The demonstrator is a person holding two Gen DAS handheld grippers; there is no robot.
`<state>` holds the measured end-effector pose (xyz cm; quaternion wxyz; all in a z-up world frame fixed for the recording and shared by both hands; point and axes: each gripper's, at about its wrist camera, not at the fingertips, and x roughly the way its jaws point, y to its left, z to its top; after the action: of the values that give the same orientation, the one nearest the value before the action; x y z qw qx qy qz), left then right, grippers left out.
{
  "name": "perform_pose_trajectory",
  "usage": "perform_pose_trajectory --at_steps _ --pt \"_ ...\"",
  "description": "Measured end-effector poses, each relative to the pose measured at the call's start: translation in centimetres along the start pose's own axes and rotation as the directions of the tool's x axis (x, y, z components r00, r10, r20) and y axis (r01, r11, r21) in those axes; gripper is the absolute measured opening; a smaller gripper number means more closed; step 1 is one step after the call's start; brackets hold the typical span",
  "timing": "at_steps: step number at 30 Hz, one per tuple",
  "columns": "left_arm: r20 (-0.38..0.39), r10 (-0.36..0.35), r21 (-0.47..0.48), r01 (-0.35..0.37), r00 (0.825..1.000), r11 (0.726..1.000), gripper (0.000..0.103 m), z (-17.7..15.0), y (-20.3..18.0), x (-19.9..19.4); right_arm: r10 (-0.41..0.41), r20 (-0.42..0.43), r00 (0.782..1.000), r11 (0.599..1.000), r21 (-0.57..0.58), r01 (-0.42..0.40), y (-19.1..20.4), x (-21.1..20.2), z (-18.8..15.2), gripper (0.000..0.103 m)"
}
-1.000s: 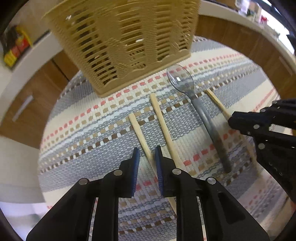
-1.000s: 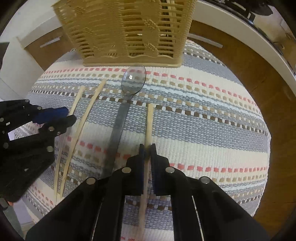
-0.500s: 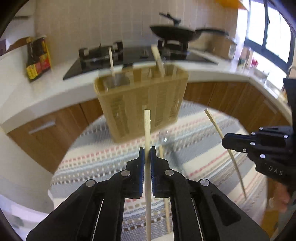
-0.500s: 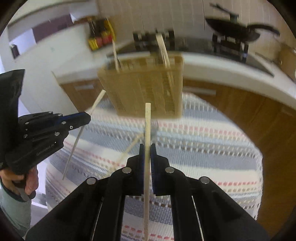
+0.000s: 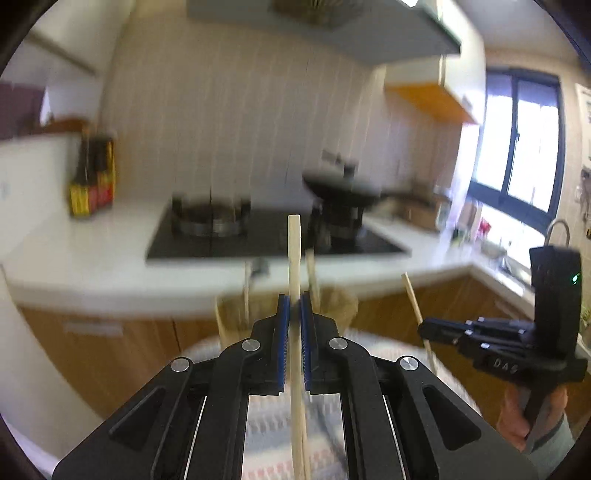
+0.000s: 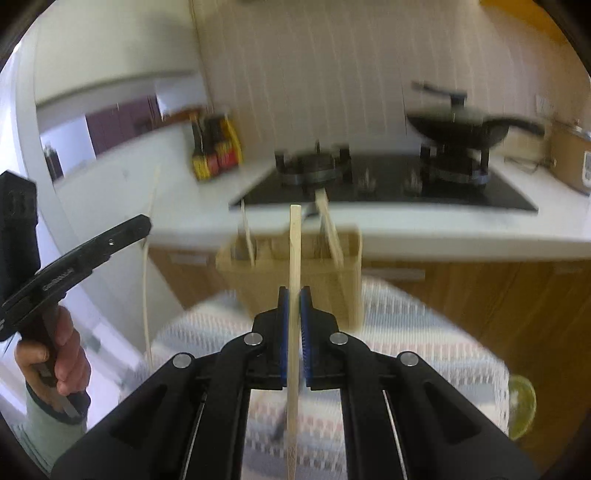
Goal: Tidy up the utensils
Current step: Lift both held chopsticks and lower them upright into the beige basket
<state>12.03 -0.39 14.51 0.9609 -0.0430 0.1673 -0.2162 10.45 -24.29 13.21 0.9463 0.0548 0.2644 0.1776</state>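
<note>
Two chopsticks upright, left chopstick clamped in left hand-held gripper, right chopstick in right hand-held gripper.

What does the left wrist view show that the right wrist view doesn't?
Only the left wrist view shows the window and the range hood. Only the right wrist view shows a yellow-green object at the mat's edge. Both show the basket, the stove, the pan, and each gripper, left and right, shut on a chopstick.

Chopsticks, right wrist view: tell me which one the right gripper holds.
The upright chopstick clamped between the right gripper's blue pads; the others stand in the basket or sit in the left gripper.
</note>
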Motion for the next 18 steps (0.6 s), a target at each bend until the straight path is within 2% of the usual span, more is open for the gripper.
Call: perform_pose_trajectory --at_steps 3,6,8,12,14,18 --pt "0.117 0.005 -0.005 -0.005 0.993 1.0 0.004 2.2 -0.1 0.4 -0.018 0.109 0.994 1.0 -0.011 0.019 -0.1 -0.4 2.2 0.004" --pt "0.233 -0.01 -0.012 0.013 0.972 1.0 0.004 3.3 -0.1 0.5 -0.028 0.213 0.977 0.999 -0.026 0.034 0.0 -0.2 4.3 0.005" --pt "0.283 0.004 -0.009 -0.001 0.959 1.0 0.004 3.7 -0.2 0.7 -0.031 0.267 0.963 0.999 -0.032 0.041 -0.1 0.4 5.6 0.005" --pt "0.349 0.046 -0.005 -0.048 0.936 0.999 0.004 4.3 0.3 2.5 -0.015 0.323 0.946 0.998 -0.047 0.032 -0.9 2.5 7.4 0.005" --pt "0.37 0.06 -0.008 -0.062 0.927 0.998 0.004 4.4 0.7 3.5 -0.04 0.344 0.938 0.996 -0.062 0.065 -1.4 4.4 8.2 0.005" --pt "0.374 0.07 -0.012 -0.071 0.925 0.997 0.004 4.1 1.4 6.3 -0.082 0.378 0.922 0.99 -0.073 0.119 -2.2 6.9 8.4 0.005"
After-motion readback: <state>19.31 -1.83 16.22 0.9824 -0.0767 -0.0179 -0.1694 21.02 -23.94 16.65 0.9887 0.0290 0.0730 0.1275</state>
